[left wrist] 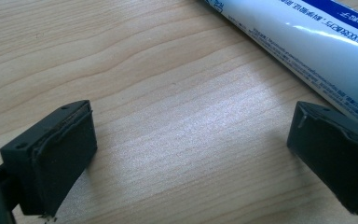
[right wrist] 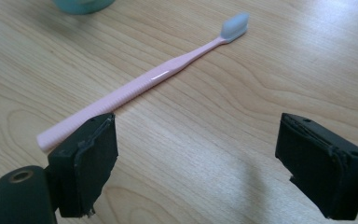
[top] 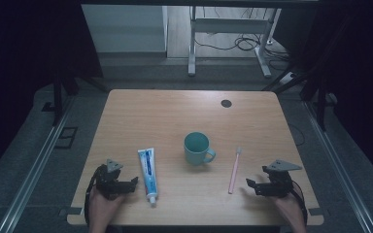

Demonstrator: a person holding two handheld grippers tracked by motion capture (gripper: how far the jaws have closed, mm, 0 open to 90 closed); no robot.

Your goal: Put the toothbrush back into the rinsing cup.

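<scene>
Both hand-held grippers gape — left (top: 135, 180), right (top: 249, 182) — beside pink toothbrush (top: 234, 171).

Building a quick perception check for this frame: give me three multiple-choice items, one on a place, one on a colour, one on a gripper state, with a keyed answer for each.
1. Where does the mug stand relative to the toothpaste tube and the toothbrush?
A. Between them
B. Left of both
C. Right of both

2. What colour is the toothbrush handle?
A. Green
B. Pink
C. Black

3. How does the right gripper stand?
A. Shut on the toothbrush
B. Shut on nothing
C. Open, holding nothing

Answers:
1. A, since the high view shows the tube at the mug's left and the brush at its right.
2. B, since the right gripper view shows a pink handle with a pale bristle head.
3. C, since its jaws stand wide apart over bare table, with the brush lying behind one jaw and not between the two.
</scene>
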